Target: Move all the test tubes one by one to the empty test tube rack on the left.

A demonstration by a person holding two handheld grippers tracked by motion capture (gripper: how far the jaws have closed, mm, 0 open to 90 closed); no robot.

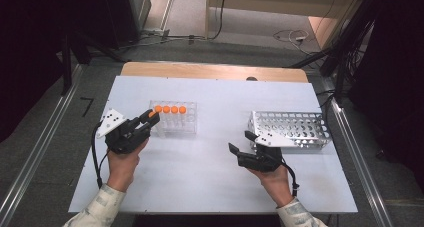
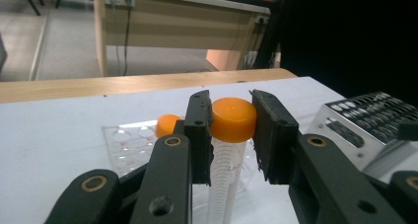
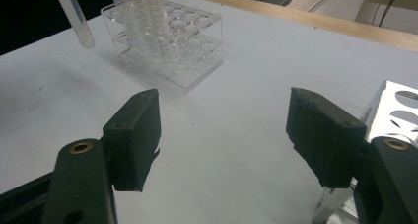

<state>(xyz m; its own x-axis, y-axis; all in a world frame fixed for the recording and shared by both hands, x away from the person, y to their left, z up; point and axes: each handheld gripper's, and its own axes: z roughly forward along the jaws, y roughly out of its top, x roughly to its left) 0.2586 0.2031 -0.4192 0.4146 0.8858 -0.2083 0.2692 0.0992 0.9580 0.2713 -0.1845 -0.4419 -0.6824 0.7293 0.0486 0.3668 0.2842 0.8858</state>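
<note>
Item one: your left gripper (image 2: 231, 135), jaws clamped on the orange screw cap of a clear plastic test tube (image 2: 227, 179); the tube hangs below the pads, lifted clear of the table, just beside the near left corner of the clear acrylic tube rack (image 1: 187, 124).

Item two: that rack, on the white table sheet (image 1: 200, 177), carrying four more orange-capped tubes (image 1: 170, 109) in its back row.

Item three: your right gripper (image 3: 224, 135), jaws spread wide with nothing between them, only bare sheet.

Item four: perforated metal rack (image 1: 292, 127), right side of the table, just behind your right gripper, well apart from the held tube.
</note>
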